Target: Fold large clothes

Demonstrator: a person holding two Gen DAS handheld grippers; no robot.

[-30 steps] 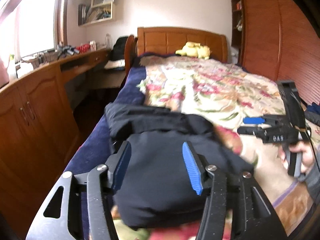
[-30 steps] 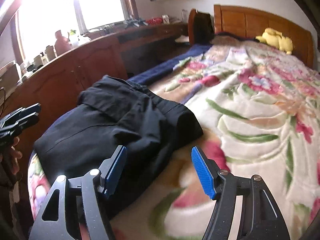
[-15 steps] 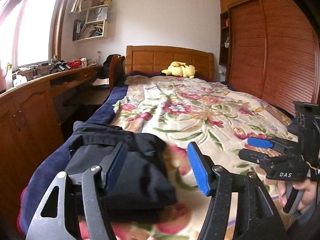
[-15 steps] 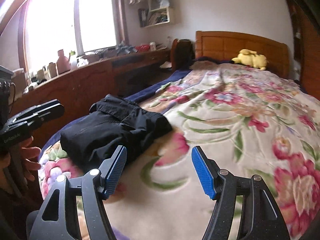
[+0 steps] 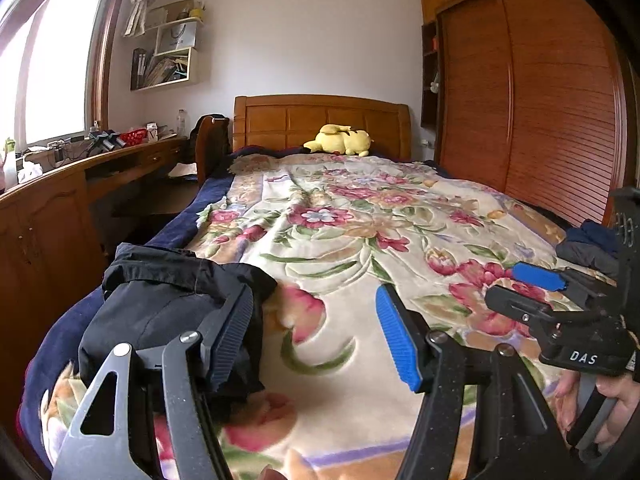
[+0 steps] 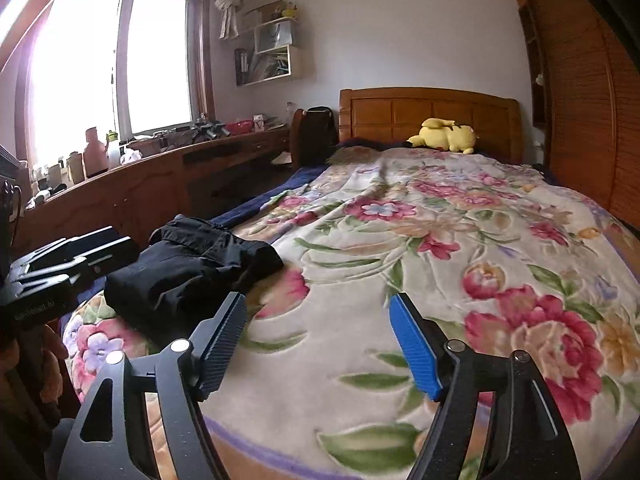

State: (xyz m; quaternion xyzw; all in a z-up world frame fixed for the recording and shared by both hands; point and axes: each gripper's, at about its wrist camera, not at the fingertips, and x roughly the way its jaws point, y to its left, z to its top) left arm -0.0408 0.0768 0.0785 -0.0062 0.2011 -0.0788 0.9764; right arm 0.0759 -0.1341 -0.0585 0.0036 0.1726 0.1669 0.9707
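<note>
Folded black garment (image 5: 172, 300) lay left of floral blanket (image 6: 400, 240) centre; left gripper (image 5: 316, 344) open, empty; right gripper (image 6: 320, 344) opening (nothing between jaws).

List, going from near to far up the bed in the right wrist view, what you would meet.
right gripper → folded black garment → floral blanket → yellow plush toy → wooden headboard

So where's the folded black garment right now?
The folded black garment lies at the left edge of the floral blanket, near the bed's foot, beside the wooden desk.
</note>
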